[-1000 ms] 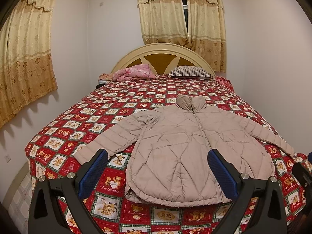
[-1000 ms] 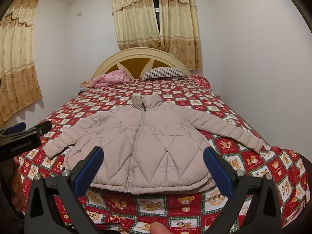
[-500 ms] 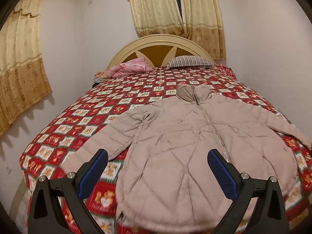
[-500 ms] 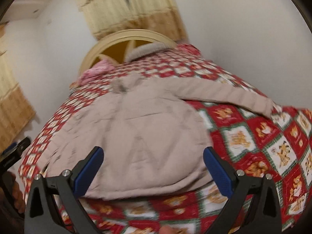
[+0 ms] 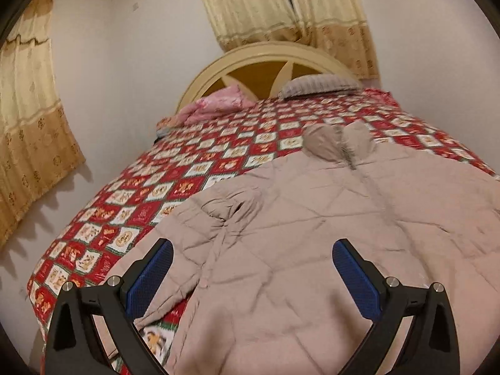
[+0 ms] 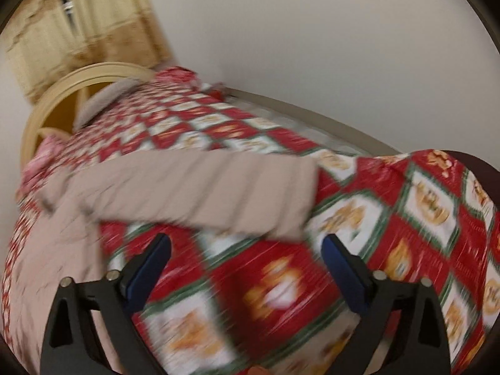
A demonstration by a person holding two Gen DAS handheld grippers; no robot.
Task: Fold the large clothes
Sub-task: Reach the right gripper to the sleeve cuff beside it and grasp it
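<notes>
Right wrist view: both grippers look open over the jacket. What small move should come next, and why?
Probably ease the right gripper forward and close on the cuff end of the jacket's sleeve. That sleeve lies stretched out on the bedspread just ahead of the open fingers, ungrasped. The left gripper hangs open above the jacket.

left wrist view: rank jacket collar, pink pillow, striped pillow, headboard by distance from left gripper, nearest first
1. Jacket collar, mid-bed, just ahead and right of the left gripper.
2. Pink pillow and striped pillow, at the head of the bed; too close to call.
3. Headboard, behind both pillows.
</notes>
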